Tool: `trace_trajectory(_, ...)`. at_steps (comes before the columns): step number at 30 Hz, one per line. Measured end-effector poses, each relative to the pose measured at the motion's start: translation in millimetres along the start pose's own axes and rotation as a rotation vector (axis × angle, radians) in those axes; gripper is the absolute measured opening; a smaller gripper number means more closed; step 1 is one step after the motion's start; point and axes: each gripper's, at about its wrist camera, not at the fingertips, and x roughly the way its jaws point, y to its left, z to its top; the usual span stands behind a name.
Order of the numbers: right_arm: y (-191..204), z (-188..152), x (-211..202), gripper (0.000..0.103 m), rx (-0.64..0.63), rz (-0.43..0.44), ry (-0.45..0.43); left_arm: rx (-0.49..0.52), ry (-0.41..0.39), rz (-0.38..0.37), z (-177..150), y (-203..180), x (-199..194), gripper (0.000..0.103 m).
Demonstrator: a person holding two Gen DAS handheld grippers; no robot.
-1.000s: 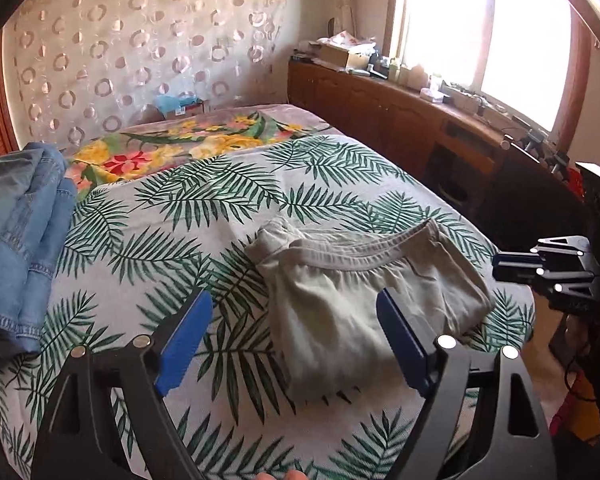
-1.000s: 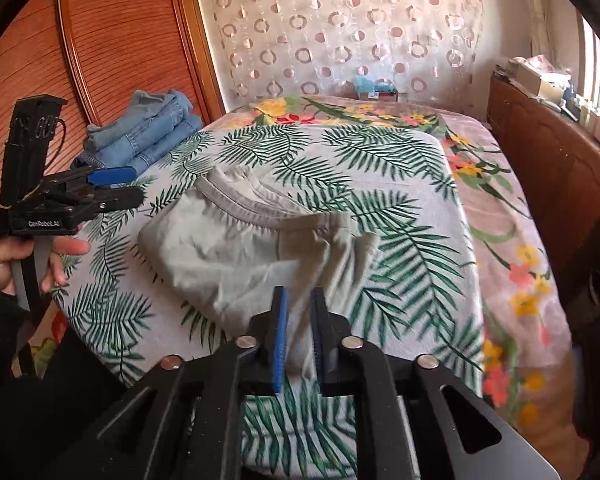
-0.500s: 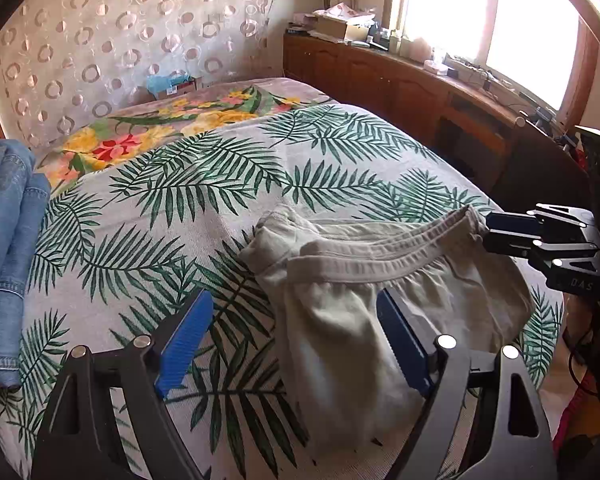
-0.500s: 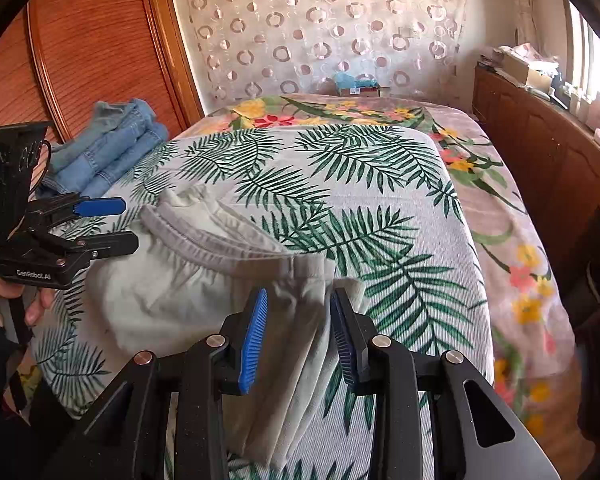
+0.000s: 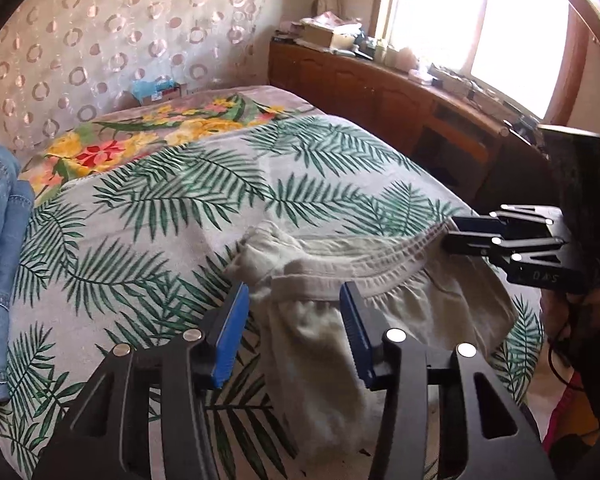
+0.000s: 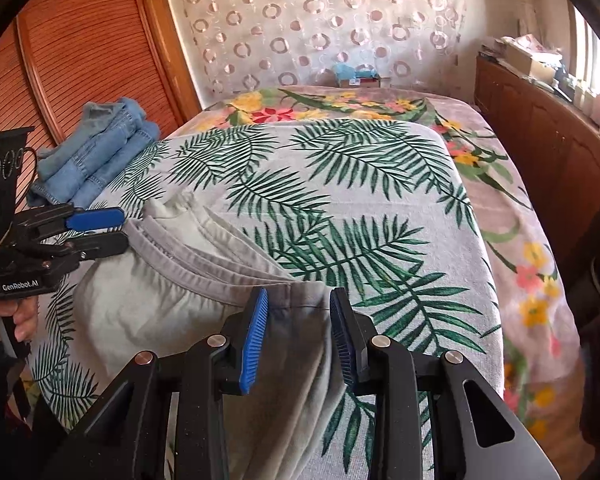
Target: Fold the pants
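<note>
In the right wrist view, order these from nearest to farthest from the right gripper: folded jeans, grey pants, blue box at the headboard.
1. grey pants, between the open fingers of the right gripper.
2. folded jeans, far left by the wardrobe.
3. blue box, against the back wall.

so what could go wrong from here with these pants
1. Both grippers are open, the left gripper and right gripper each straddling the waistband of the grey-green pants; closing unevenly could catch only some of the stacked layers.
2. The pants lie near the bed edge, so a pull that way might drag them off.
3. The bunched waistband corner may fold in crooked.
</note>
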Motion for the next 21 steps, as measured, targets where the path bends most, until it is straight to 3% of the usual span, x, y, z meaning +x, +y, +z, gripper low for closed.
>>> trace_trajectory(2,0,0,0,0.026,-0.006,-0.001,-0.003,0.002,0.010,-0.009,-1,0,3,0.048)
trace_trajectory(4,0,-1,-2,0.017,-0.003,-0.005,-0.010,0.002,0.011,-0.023,-1,-1,6,0.031)
trace_trajectory(6,-2,-1,-3,0.011,0.000,-0.010,-0.019,0.006,-0.001,-0.028,1,-2,4,0.023)
trace_trajectory(7,-2,-2,-5,0.008,-0.001,-0.007,-0.028,0.007,-0.017,-0.030,2,-3,2,0.012)
trace_trajectory(8,-2,-2,-8,0.008,-0.001,-0.004,-0.043,0.009,-0.026,-0.030,3,-4,0,0.009)
trace_trajectory(15,-3,-3,-17,0.007,0.002,-0.021,-0.087,0.013,-0.043,-0.010,20,-3,-1,0.006)
trace_trajectory(20,-4,-8,-3,0.007,0.019,-0.022,-0.039,-0.011,0.035,0.017,21,4,20,0.007)
trace_trajectory(21,-2,-9,-3,0.007,0.016,-0.025,-0.034,-0.018,0.047,0.025,19,5,22,0.012)
